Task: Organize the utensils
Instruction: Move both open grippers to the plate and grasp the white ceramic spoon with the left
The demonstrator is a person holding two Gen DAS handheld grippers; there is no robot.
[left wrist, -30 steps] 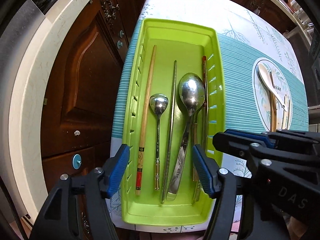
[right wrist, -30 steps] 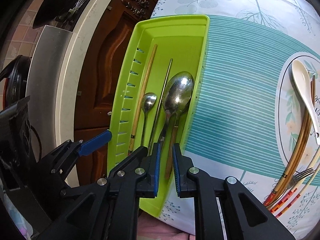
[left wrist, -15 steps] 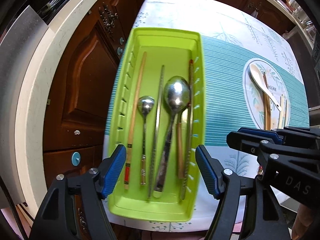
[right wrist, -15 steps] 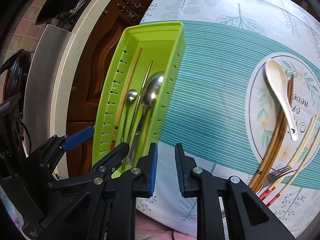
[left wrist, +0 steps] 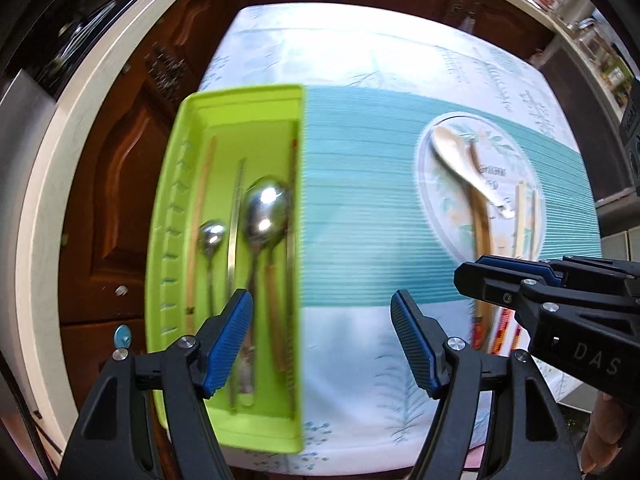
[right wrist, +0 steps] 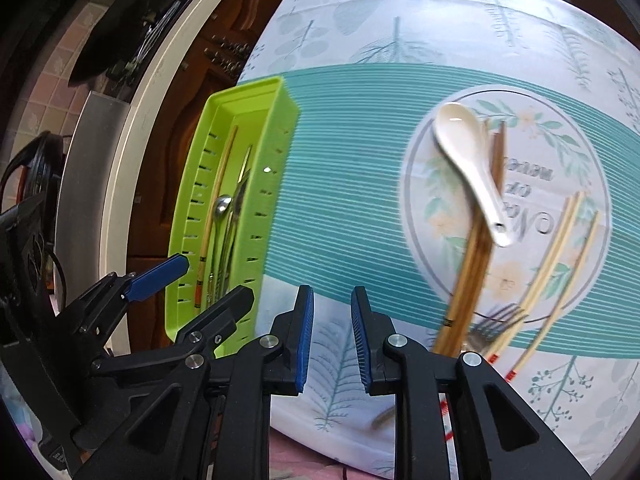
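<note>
Left wrist view: left gripper (left wrist: 322, 340) wide open, nothing between the blue pads, jaws just been opening. Hovering over the tablecloth (left wrist: 360, 360) at the near edge, straddling the right wall of the green tray (left wrist: 168, 240). In the tray, lengthwise: wooden chopstick (left wrist: 200, 216), small spoon (left wrist: 212, 236), large spoon (left wrist: 266, 212), metal chopstick between the two spoons. Well off to the right, on the printed round motif: white ceramic spoon (left wrist: 460, 160) over brown chopsticks (left wrist: 482, 240). Right gripper (left wrist: 516, 276) reaching in from the right, above their lower ends.

Right wrist view: right gripper (right wrist: 332, 340) parted by a narrow gap, empty, jaws just been opening. Below it bare tablecloth (right wrist: 340, 380). Green tray (right wrist: 276, 184) to the left, utensils inside. Ceramic spoon (right wrist: 472, 168), brown chopsticks (right wrist: 468, 276), fork (right wrist: 496, 320) and pale chopsticks (right wrist: 560, 256) to the right, apart from the pads. Left gripper (right wrist: 192, 280) low left, beside the tray.
</note>
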